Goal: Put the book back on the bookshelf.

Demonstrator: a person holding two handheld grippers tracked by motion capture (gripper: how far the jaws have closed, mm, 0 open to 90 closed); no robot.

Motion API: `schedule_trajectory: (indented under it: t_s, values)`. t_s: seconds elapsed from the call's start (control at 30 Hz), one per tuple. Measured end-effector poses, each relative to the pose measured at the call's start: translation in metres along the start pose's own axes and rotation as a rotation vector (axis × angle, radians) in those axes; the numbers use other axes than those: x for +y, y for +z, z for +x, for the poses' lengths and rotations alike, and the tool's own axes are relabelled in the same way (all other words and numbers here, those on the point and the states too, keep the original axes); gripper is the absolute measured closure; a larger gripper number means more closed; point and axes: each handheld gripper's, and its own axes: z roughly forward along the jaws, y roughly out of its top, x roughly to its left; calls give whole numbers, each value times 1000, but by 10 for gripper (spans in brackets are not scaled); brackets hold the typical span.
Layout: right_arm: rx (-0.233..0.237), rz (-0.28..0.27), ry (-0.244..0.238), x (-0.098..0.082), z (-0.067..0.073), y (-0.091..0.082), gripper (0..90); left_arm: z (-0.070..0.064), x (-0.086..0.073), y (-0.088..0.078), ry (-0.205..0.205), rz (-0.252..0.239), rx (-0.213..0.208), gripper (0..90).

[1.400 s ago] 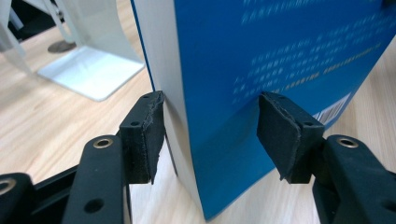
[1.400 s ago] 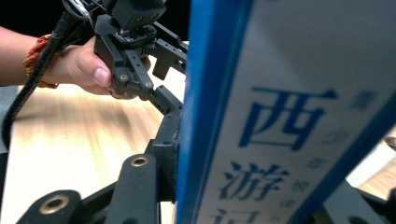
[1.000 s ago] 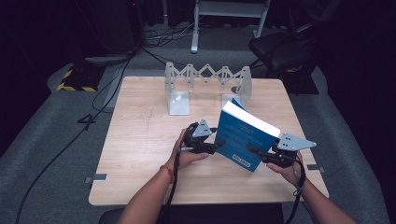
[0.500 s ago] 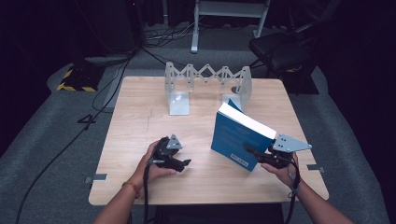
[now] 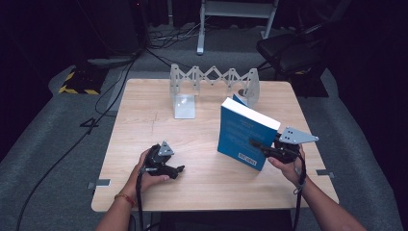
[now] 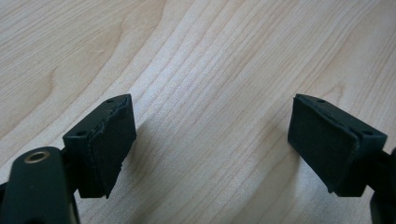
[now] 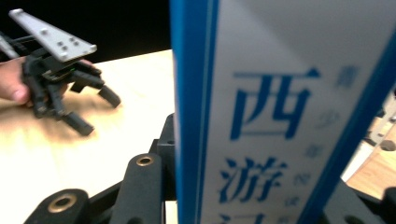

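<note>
Dark floor with trailing cables surrounded a pale wooden table [image 5: 144,125] set at the centre of the high view. At the far edge of the table stood a grey folding bookend rack [image 5: 211,82], with a second blue book [image 5: 240,99] partly visible behind its right end.

A blue book [image 5: 243,134] stood upright at right of centre, its lower right corner clamped by the right gripper [image 5: 262,150]. In the right gripper view the white spine with blue characters [image 7: 275,112] rose between the jaws, which were pressed against it and had just been closing slightly.

At lower left of centre in the high view, the left gripper [image 5: 179,169] rested low over bare wood, well apart from the blue book. Its jaws had just been opening; in the left gripper view the pads [image 6: 109,140] stood wide with nothing between them but table grain.
</note>
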Motion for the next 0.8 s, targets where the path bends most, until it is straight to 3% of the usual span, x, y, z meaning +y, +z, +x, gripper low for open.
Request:
schedule_trajectory:
  t_s: [0.43, 0.53, 0.67, 0.8]
  values:
    - [-43, 7, -19, 23, -25, 18, 621, 0, 0, 0, 0, 0, -1, 157]
    - [-64, 19, -28, 29, -30, 21, 622, 0, 0, 0, -1, 0, -2, 157]
    - [-92, 45, -73, 40, -37, 25, 623, 0, 0, 0, 0, 0, -2, 157]
    - [-141, 53, -71, 48, -48, 29, 623, 0, 0, 0, 1, 0, -5, 157]
